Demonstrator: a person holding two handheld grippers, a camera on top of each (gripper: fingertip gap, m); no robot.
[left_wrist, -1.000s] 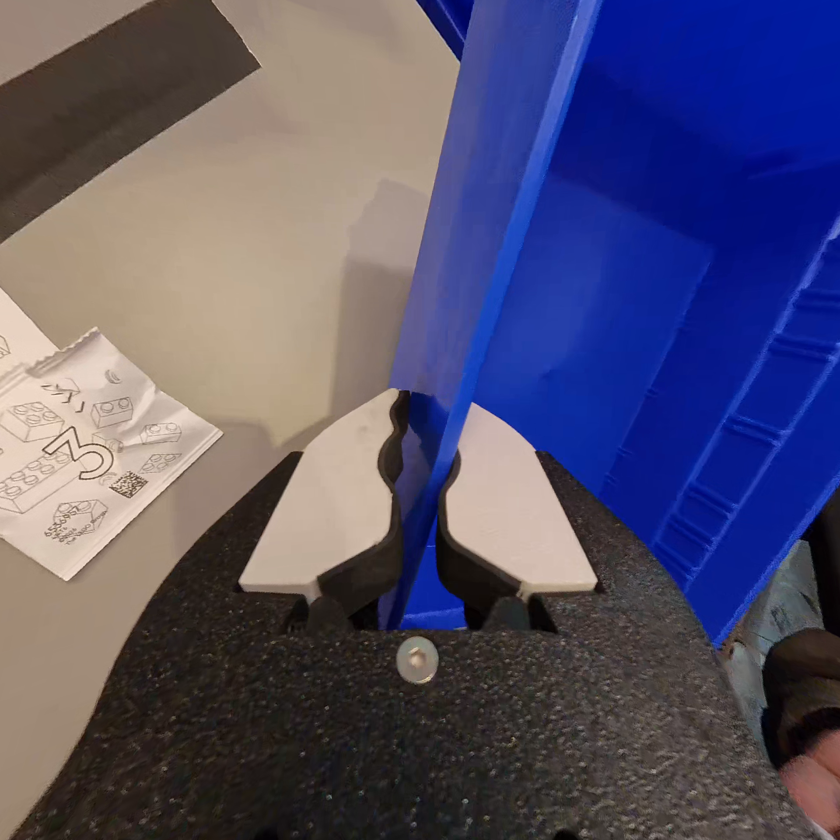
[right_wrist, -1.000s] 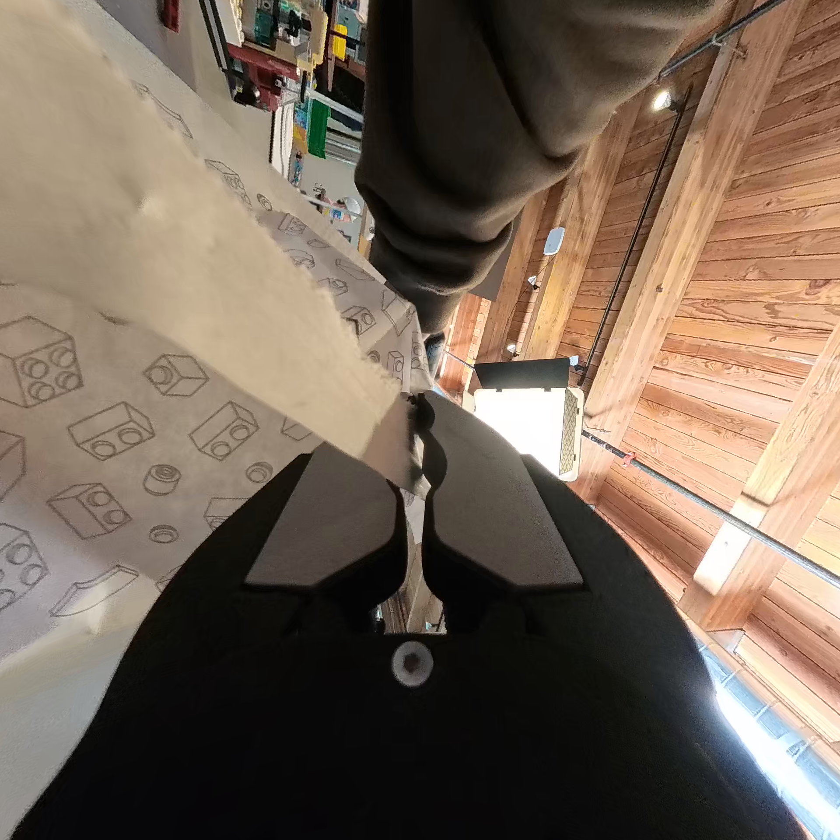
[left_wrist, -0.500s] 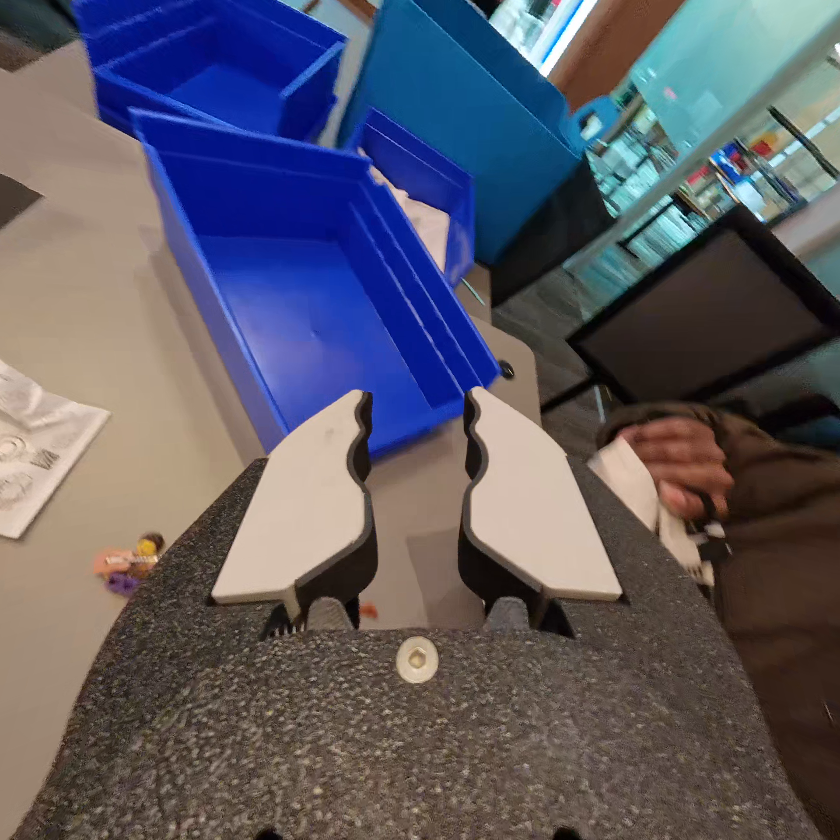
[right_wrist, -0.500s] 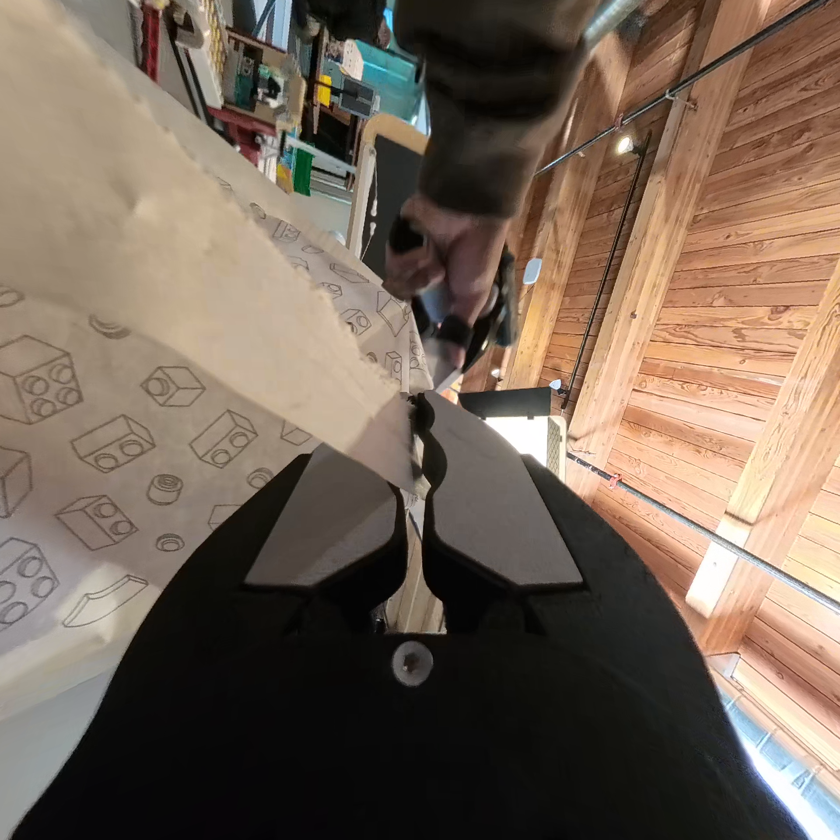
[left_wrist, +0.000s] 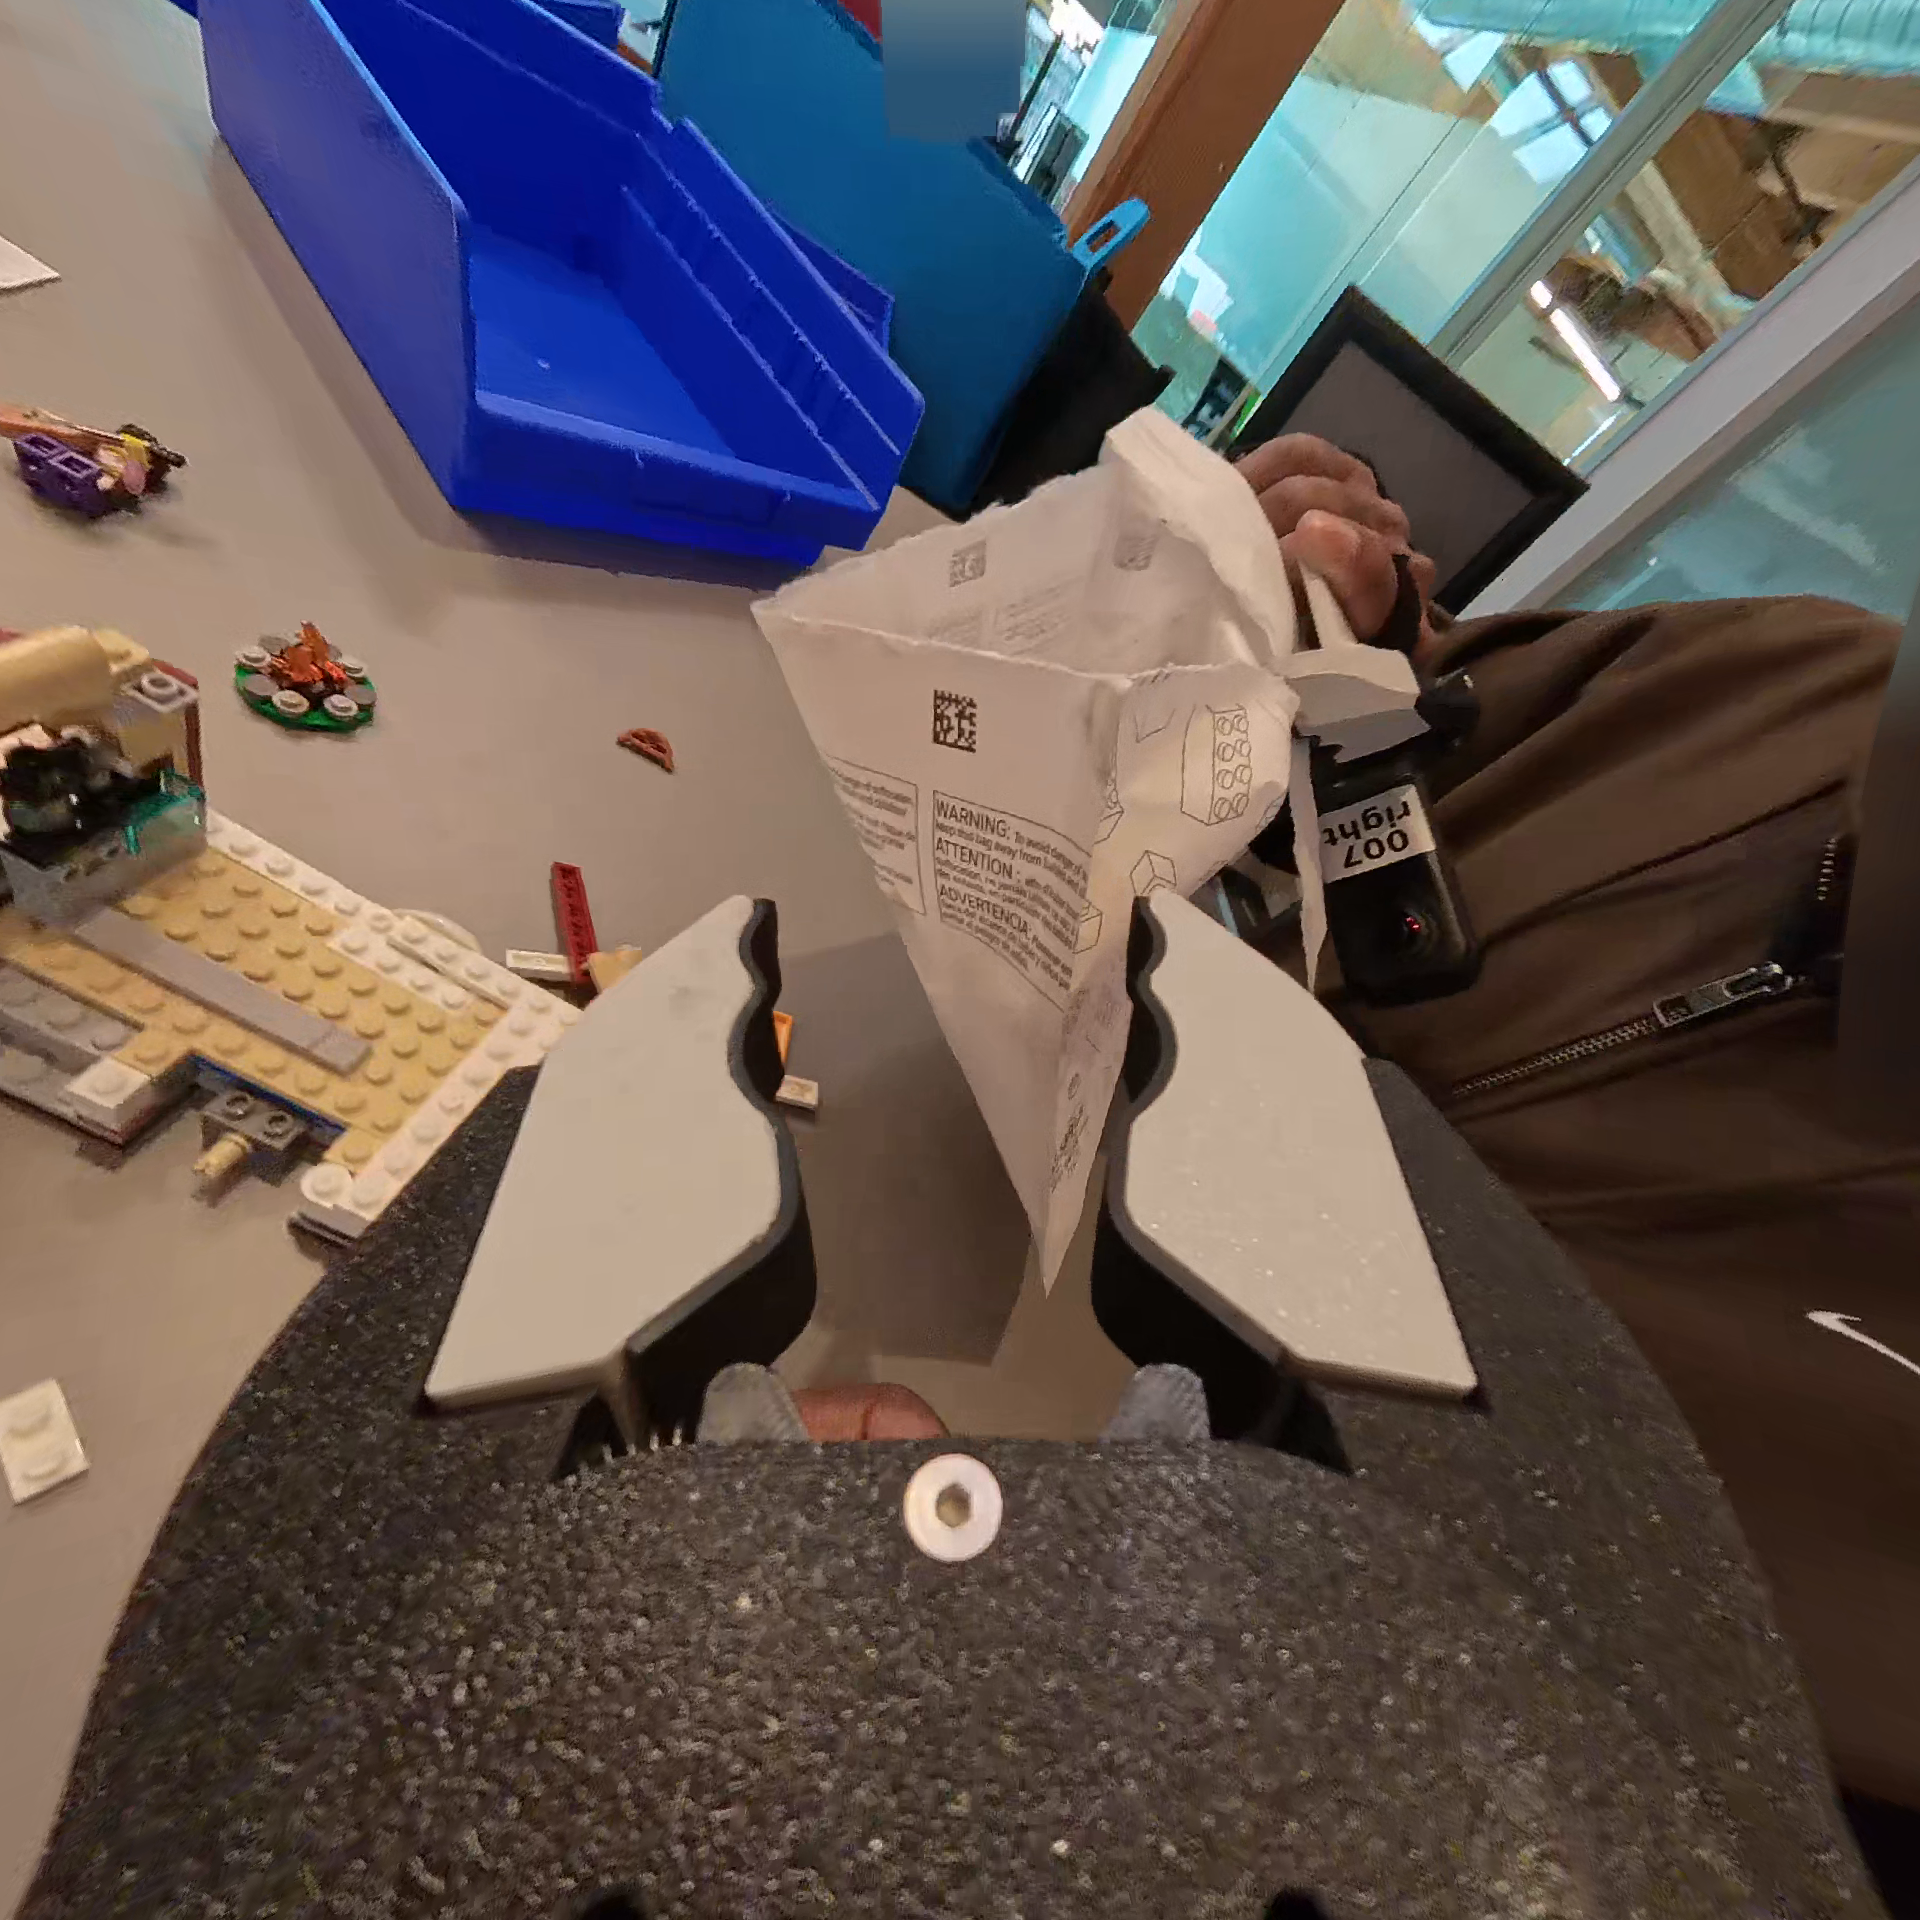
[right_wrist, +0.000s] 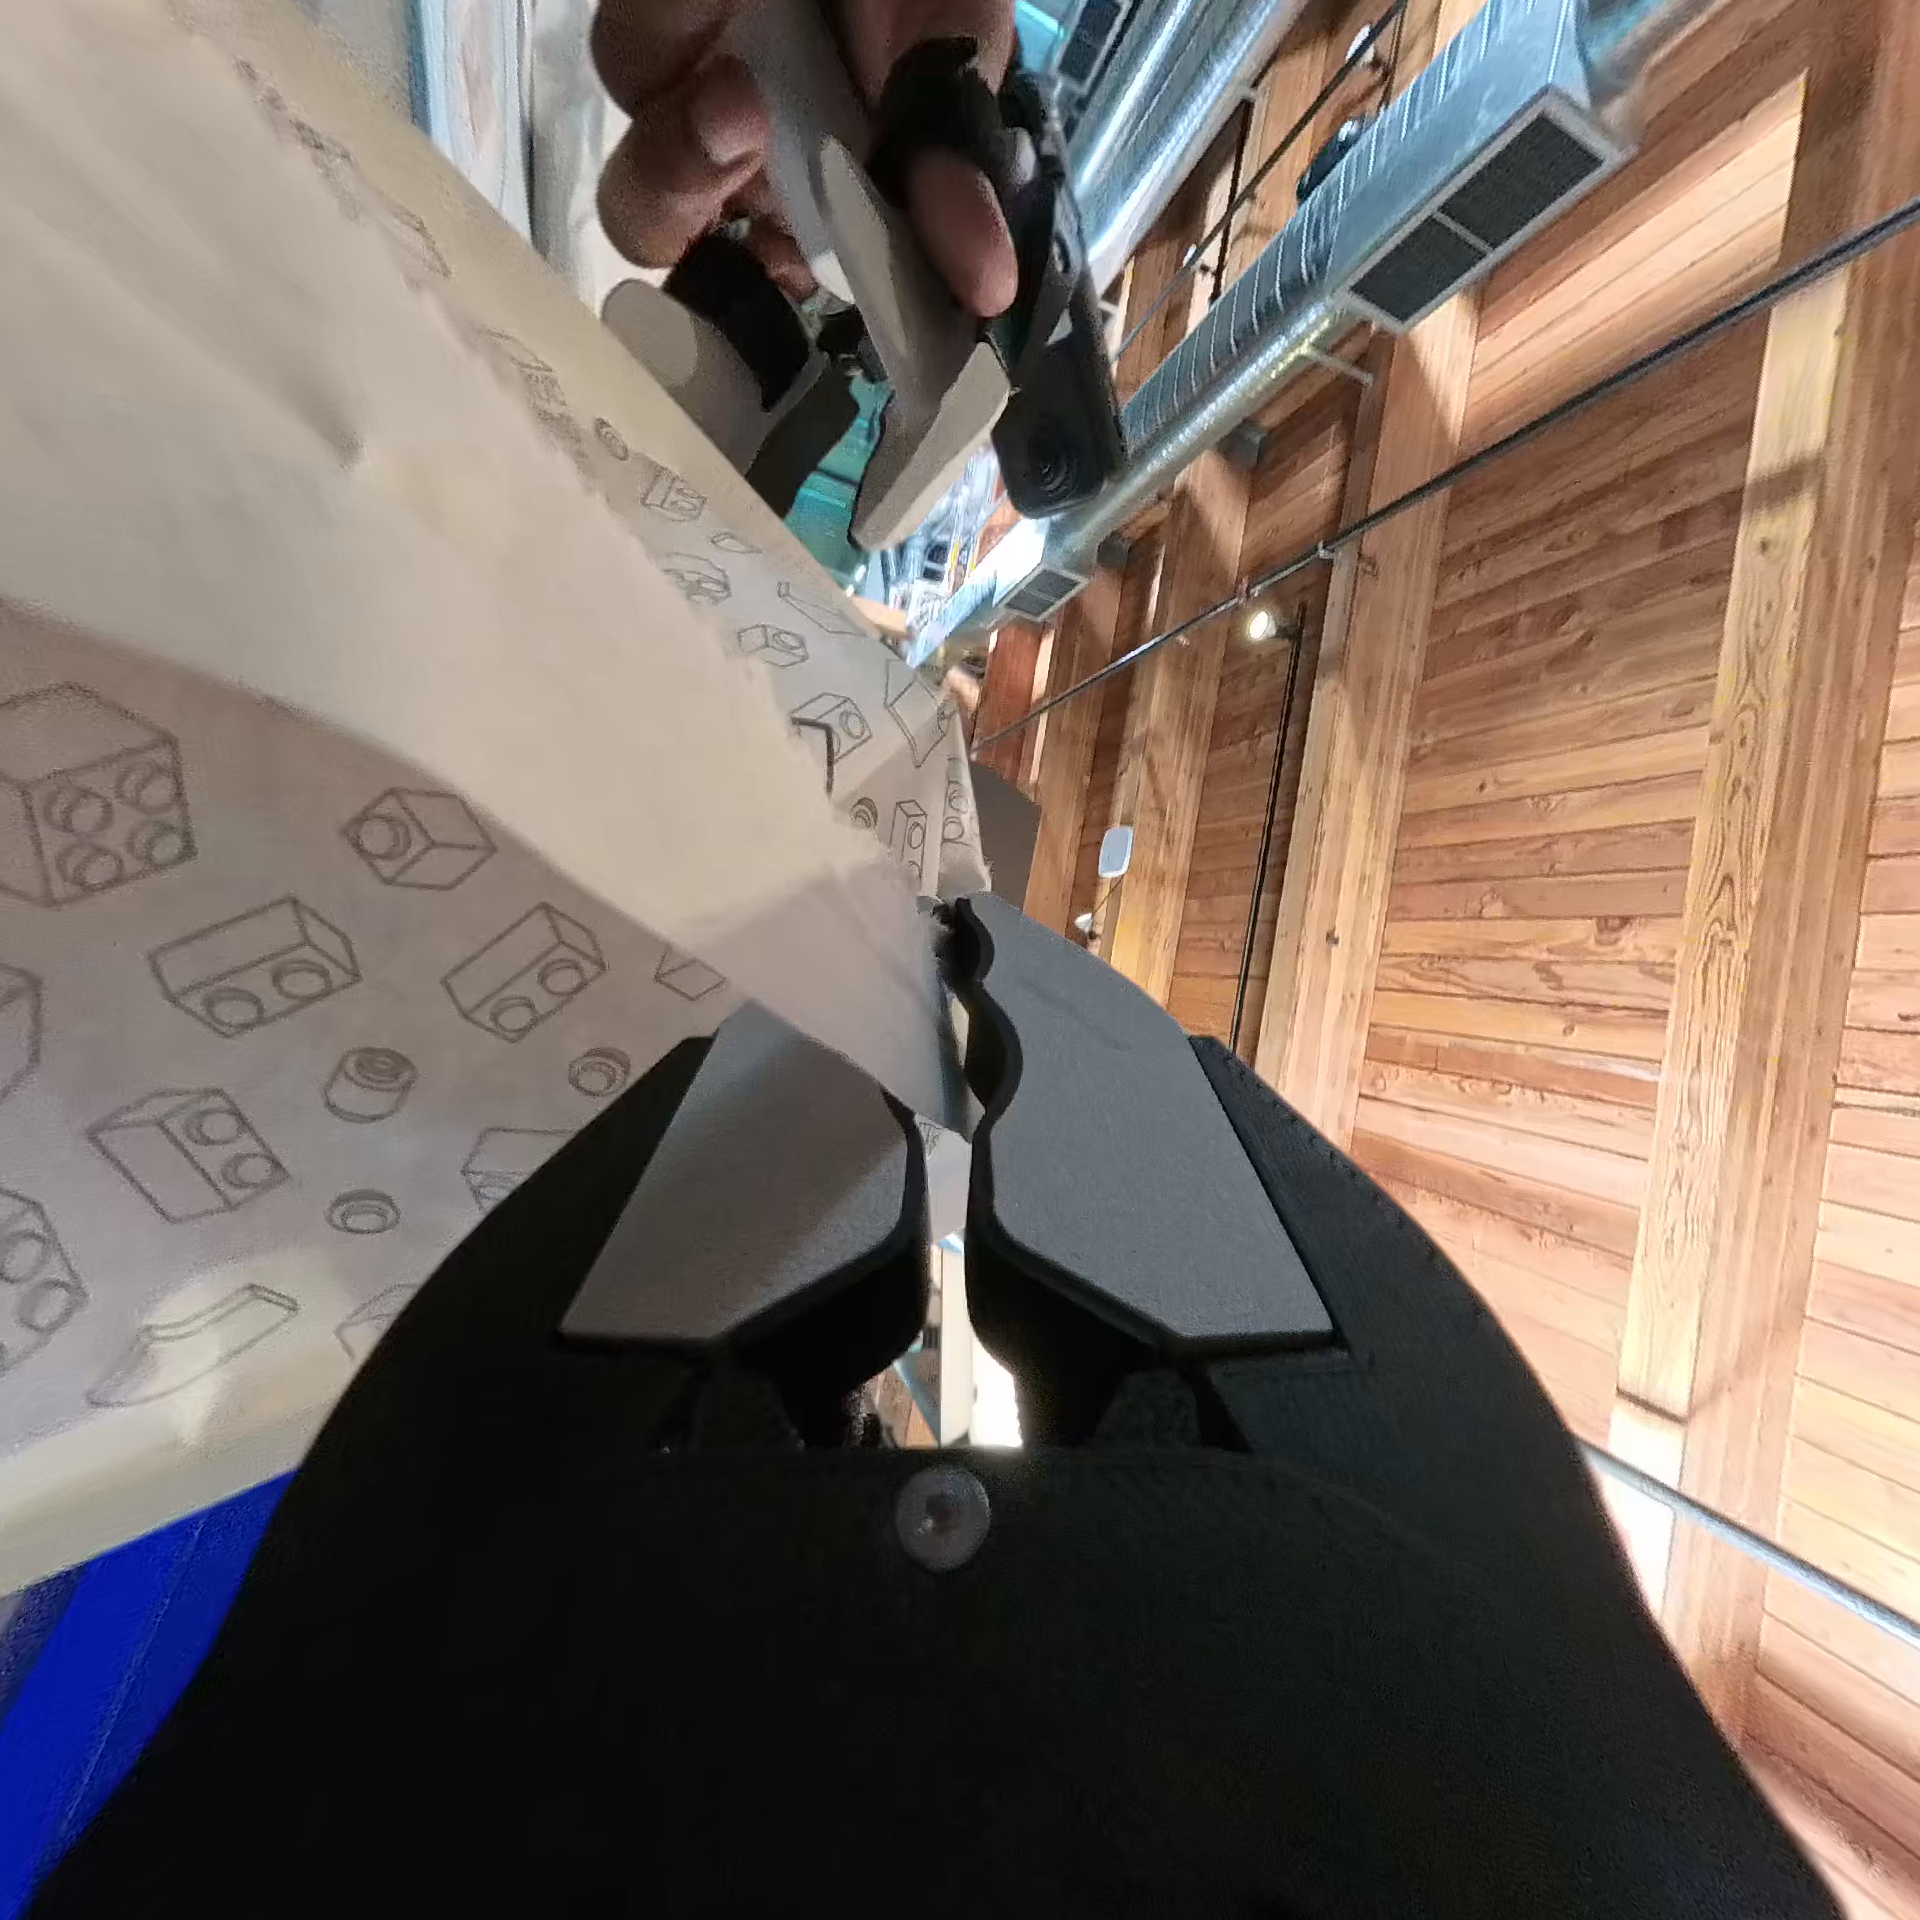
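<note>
Pinching the white paper bag (right_wrist: 436, 727) at its torn edge, the right gripper (right_wrist: 951, 935) hangs it so the lower corner dips between the spread fingers of the left gripper (left_wrist: 951, 935), beyond which lies a blue bin (left_wrist: 582, 312).

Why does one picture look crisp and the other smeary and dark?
Left wrist view: evenly lit and sharp on the paper bag and brick model, with edges bowed by the wide lens. Right wrist view: the bag is close and motion-blurred, and the right tool is dark against bright wooden wall.
</note>
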